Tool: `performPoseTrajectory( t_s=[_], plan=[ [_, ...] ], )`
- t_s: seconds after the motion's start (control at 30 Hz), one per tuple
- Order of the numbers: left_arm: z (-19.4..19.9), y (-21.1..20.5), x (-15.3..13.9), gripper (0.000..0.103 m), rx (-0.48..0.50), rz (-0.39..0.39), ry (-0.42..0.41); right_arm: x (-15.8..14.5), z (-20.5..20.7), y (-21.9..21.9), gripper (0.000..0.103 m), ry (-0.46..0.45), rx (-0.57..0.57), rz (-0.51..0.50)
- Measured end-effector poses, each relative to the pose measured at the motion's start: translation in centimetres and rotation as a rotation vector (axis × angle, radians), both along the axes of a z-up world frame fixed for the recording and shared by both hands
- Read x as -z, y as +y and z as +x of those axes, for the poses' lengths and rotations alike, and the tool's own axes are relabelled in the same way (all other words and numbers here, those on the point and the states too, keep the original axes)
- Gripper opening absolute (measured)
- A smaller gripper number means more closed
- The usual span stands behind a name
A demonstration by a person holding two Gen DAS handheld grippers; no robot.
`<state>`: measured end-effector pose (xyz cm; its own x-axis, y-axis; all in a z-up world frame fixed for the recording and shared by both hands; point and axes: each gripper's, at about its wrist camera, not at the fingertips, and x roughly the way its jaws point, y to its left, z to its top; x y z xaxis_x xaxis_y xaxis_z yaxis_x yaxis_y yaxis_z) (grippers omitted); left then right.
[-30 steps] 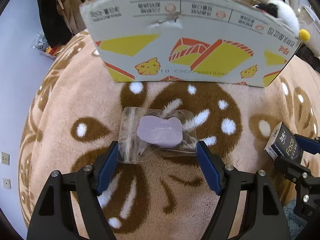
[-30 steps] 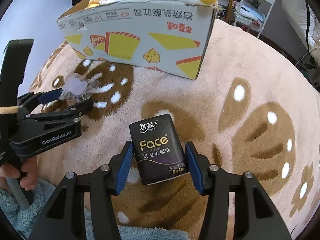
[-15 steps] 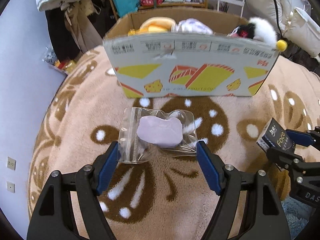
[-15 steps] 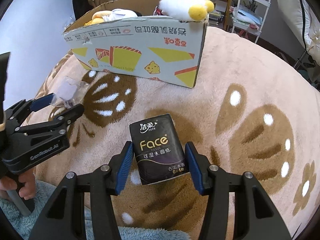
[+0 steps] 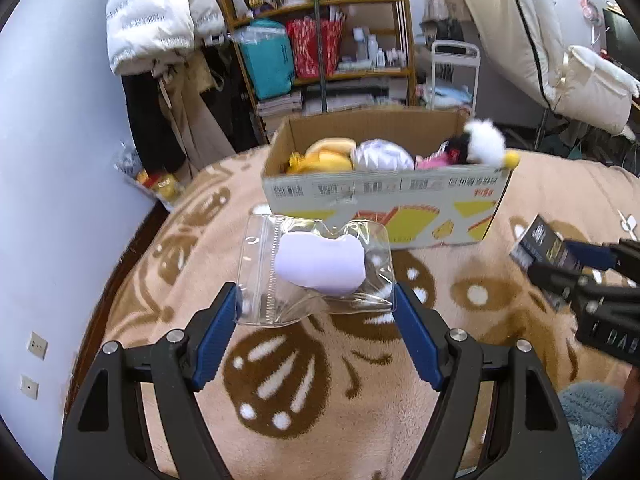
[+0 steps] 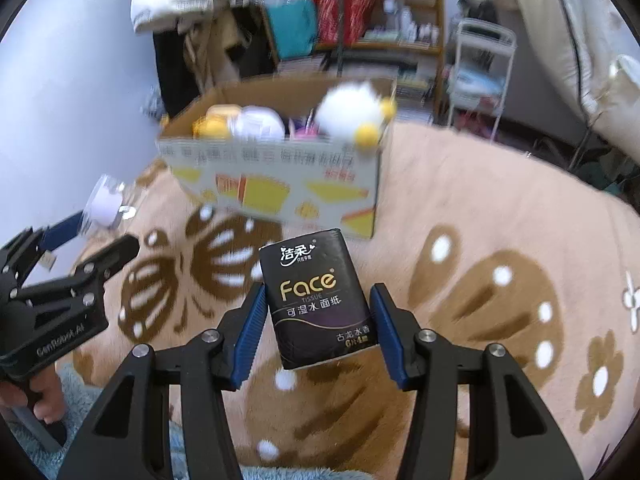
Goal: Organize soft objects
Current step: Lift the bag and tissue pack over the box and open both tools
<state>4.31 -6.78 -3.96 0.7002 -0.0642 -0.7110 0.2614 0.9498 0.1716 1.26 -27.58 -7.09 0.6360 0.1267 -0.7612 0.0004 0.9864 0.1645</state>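
My left gripper (image 5: 316,304) is shut on a clear zip bag (image 5: 314,272) with a soft lilac piece (image 5: 320,264) inside, held above the blanket. My right gripper (image 6: 318,316) is shut on a black Face tissue pack (image 6: 318,300), also lifted; the same pack (image 5: 544,246) shows at the right of the left wrist view. Ahead stands an open cardboard box (image 5: 384,204) holding a yellow plush (image 5: 328,156), a white bundle (image 5: 382,154) and a white plush with yellow tips (image 5: 486,140) at its right corner. In the right wrist view the box (image 6: 276,184) is ahead and the left gripper (image 6: 80,256) is at the left.
A beige blanket with brown flower patterns (image 5: 288,368) covers the surface under both grippers. Behind the box are a cluttered shelf (image 5: 320,40), hanging coats (image 5: 160,28) and a white cart (image 5: 456,68). A pale wall (image 5: 52,160) borders the left. A blue fleece sleeve (image 5: 588,412) shows at the lower right.
Both grippers rose and tilted up with their loads. The box now sits farther and lower in view, its inside visible, and the shelf and room behind have come into sight.
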Motion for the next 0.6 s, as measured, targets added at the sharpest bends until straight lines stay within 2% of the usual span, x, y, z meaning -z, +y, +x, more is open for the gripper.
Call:
performPoseTrajectory(
  t_s=[0.17, 0.6],
  plan=[
    [-1.2, -0.1, -2.0, 0.076, 0.011, -0.009, -0.102, -3.0, -0.8, -0.8, 0.055, -0.138, 0.042, -0.005],
    [-1.3, -0.4, -7.7, 0.076, 0.036, -0.103, -0.282, -8.8, 1.1, -1.4, 0.056, -0.321, 0.052, -0.061]
  ],
)
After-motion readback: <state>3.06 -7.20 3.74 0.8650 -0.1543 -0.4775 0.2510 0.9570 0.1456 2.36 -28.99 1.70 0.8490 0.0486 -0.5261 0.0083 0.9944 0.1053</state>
